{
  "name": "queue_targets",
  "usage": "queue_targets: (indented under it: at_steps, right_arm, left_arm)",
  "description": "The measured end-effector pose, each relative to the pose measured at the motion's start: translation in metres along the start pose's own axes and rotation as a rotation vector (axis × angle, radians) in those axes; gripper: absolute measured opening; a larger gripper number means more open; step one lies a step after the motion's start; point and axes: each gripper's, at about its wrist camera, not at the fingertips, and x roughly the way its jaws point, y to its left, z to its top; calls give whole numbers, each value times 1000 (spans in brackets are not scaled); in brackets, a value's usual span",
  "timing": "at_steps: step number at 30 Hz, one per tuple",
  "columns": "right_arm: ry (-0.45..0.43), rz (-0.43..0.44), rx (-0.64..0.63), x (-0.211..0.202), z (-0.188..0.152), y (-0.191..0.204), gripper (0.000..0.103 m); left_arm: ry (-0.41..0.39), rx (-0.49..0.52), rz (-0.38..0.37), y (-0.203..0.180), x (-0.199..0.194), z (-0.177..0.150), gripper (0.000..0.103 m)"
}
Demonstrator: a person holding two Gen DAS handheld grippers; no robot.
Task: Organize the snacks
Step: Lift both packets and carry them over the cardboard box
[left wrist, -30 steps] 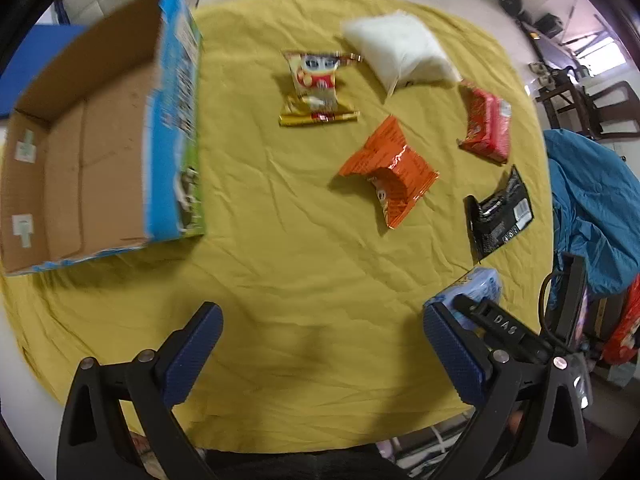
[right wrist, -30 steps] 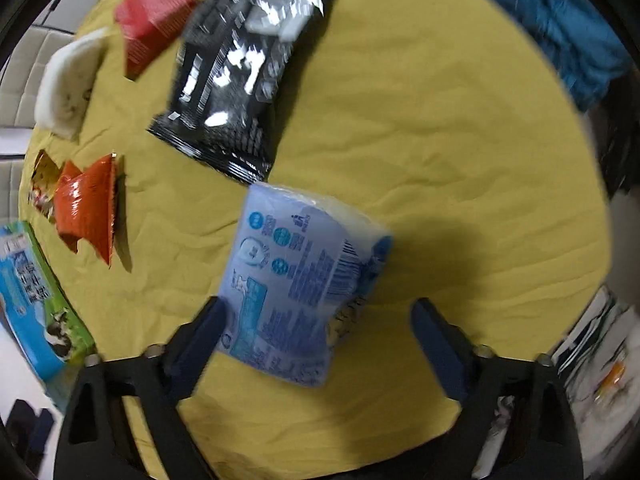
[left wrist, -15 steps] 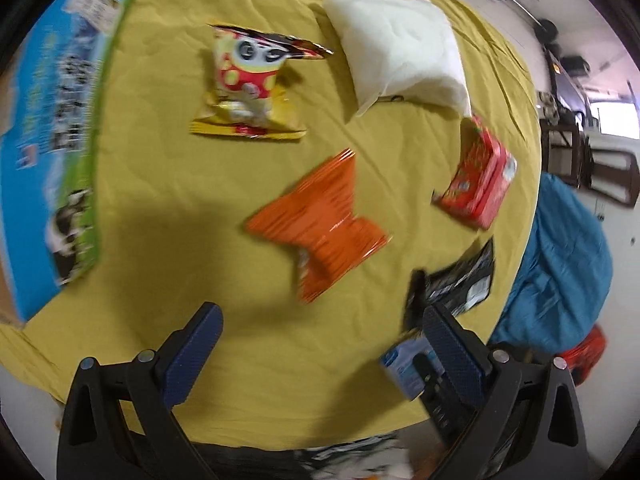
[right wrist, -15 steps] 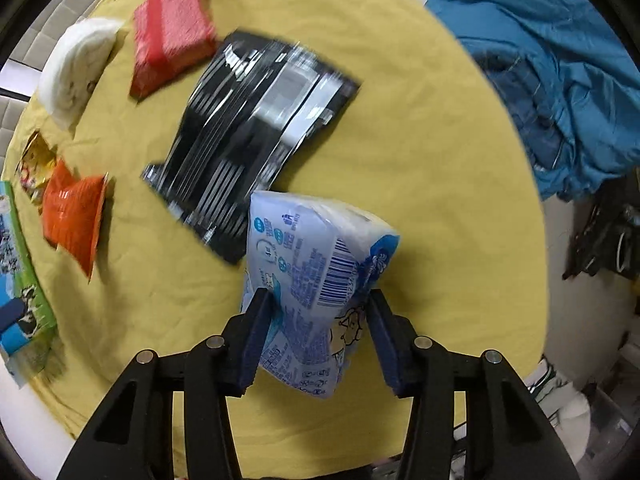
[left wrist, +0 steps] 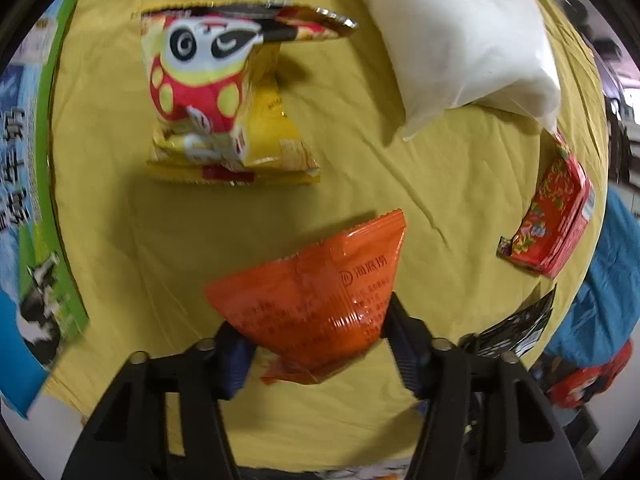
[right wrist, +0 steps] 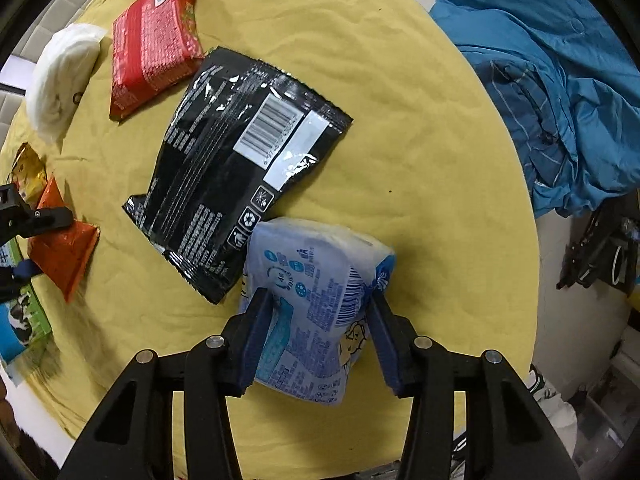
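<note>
My left gripper (left wrist: 316,344) is shut on an orange snack packet (left wrist: 316,300), squeezing its near end just above the yellow tablecloth (left wrist: 380,184). Beyond it lie a yellow-and-red cartoon snack bag (left wrist: 216,96) and a white pillow-shaped bag (left wrist: 452,36). My right gripper (right wrist: 316,332) is shut on a light blue packet (right wrist: 312,300), its near part pinched between the blue pads. A black packet (right wrist: 236,176) lies just ahead of it, barcode up. A red packet (right wrist: 152,36) rests farther back. The orange snack packet (right wrist: 64,256) and the left gripper's fingers (right wrist: 44,218) show at the left edge.
A blue-and-green cardboard box (left wrist: 28,216) stands at the table's left edge. A blue jacket (right wrist: 552,80) is draped past the table's right rim. A red packet (left wrist: 556,216) and the black packet (left wrist: 516,328) lie to the right of the left gripper.
My left gripper swung away from the box, dropped toward the orange packet and shut on it. My right gripper shut on the light blue packet half a second ago and still holds it.
</note>
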Motion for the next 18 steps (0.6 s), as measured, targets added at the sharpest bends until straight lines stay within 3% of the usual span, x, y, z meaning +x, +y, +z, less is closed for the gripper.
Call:
queue_targets:
  at_steps: [2,7,11,13,15,18]
  right_arm:
    - [11,10,-13,2,-1,0,51]
    - [77,51,-95,7,-15,7,42]
    - [96,49,-148,9,-31,17,42]
    - [76,61,-109,9,-33,15,47]
    - [54,73,-66,11,-32,10,57]
    - [31,80,-19,13,-33,10,61]
  left_arm:
    - [-21,40,16,2,-2,-1,52]
    - [-93,258,175,2,-8,-22,50]
    - [-70,348,233,16,0,-51,50]
    - [-42,357,267,25,5,-66,52]
    - [-62,366,273,32,8,-74,54]
    - [-96,341,262,37,13,-79,55]
